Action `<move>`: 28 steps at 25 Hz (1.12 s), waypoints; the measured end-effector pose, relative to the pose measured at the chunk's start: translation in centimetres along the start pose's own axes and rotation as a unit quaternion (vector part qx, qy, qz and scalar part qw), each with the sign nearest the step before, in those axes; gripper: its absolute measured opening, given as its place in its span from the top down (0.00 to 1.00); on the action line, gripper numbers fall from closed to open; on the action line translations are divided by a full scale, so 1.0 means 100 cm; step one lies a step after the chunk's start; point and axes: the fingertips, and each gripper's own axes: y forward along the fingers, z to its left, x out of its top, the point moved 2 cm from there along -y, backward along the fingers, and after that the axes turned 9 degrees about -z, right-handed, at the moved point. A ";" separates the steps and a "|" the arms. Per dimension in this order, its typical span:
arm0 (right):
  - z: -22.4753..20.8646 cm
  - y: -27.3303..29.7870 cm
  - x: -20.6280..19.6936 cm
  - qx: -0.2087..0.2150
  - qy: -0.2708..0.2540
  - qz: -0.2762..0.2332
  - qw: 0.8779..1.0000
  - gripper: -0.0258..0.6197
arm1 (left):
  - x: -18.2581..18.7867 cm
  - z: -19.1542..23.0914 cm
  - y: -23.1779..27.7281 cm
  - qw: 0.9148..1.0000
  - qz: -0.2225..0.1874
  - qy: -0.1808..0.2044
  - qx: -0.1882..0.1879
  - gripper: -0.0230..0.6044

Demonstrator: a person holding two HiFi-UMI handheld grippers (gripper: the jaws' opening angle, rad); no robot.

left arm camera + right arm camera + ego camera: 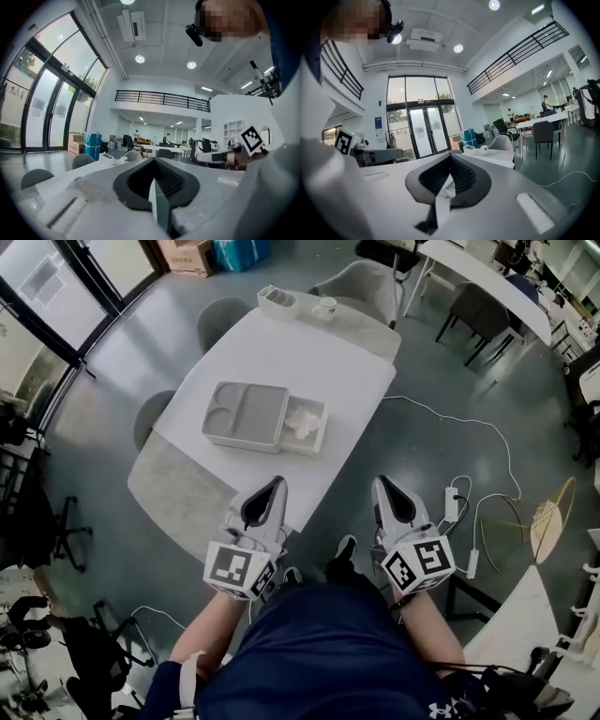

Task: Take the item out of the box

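Observation:
A grey box [246, 415] lies flat in the middle of the white table [328, 371]. Its inner tray is slid out to the right, and a crumpled white item [305, 422] rests in that tray. My left gripper [278, 482] hovers over the table's near edge, short of the box, its jaws shut with nothing between them. My right gripper [382, 482] hangs beside the table's near corner, over the floor, also shut and empty. In the left gripper view the left gripper [153, 159] has its jaws meeting at the tip. The right gripper [450, 155] shows the same in the right gripper view.
A white organizer [278, 302] and a cup [325, 306] stand at the table's far end. Grey chairs [361, 282] surround the table. Cables and a power strip [450, 505] lie on the floor to the right. Another table [487, 282] is at the back right.

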 end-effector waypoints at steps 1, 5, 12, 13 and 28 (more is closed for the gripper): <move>-0.008 0.005 0.003 0.006 0.003 -0.001 1.000 0.96 | 0.001 -0.002 0.008 1.000 0.001 0.003 0.005 0.96; -0.037 0.020 0.009 0.028 0.014 0.000 1.000 0.96 | -0.001 -0.009 0.040 1.000 0.005 0.015 0.025 0.96; -0.080 0.042 0.011 0.054 0.032 0.017 0.998 0.96 | -0.008 -0.005 0.071 0.997 0.017 0.028 0.077 0.96; -0.083 0.047 0.010 0.056 0.034 0.019 0.998 0.96 | -0.010 -0.002 0.073 0.996 0.020 0.027 0.084 0.96; -0.086 0.120 0.006 0.042 0.017 0.039 0.998 0.96 | -0.066 0.075 0.118 0.993 0.093 0.004 0.074 0.93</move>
